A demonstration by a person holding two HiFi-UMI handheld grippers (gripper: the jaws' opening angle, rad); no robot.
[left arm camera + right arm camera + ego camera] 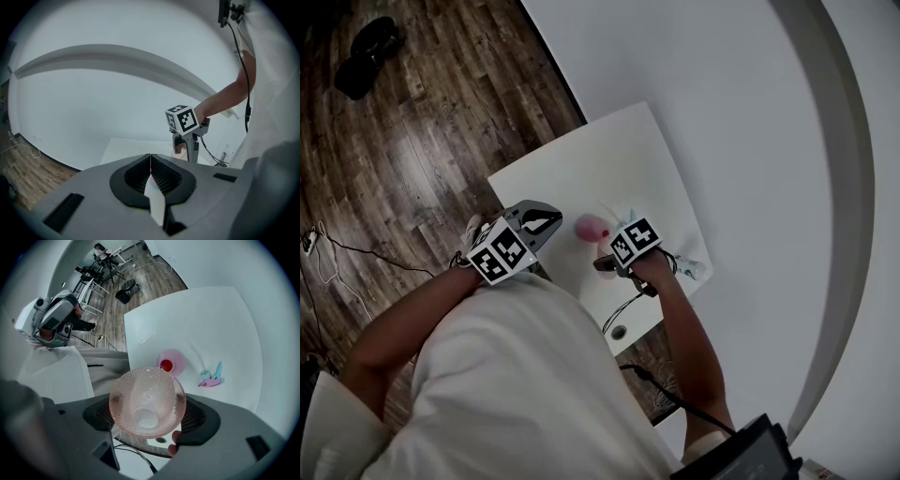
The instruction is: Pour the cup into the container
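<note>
My right gripper (150, 417) is shut on a pink dimpled cup (147, 401), tipped so its mouth faces the camera; the inside looks empty. Just beyond its rim a small pink container (171, 362) with a red ball (165, 365) in it stands on the white table (211, 319). In the head view the container (591, 227) sits between my two grippers, the right gripper (606, 263) close beside it. My left gripper (542, 222) hangs at the table's left edge, shut on nothing (150, 157). From there I see the right gripper (187, 140) with the cup (180, 149).
A blue and pink clip (212, 377) lies on the table to the right of the container. A cable (623, 307) runs to a round hole (619, 331) near the table's near edge. Wooden floor (412, 141) lies to the left, a white wall (750, 112) behind.
</note>
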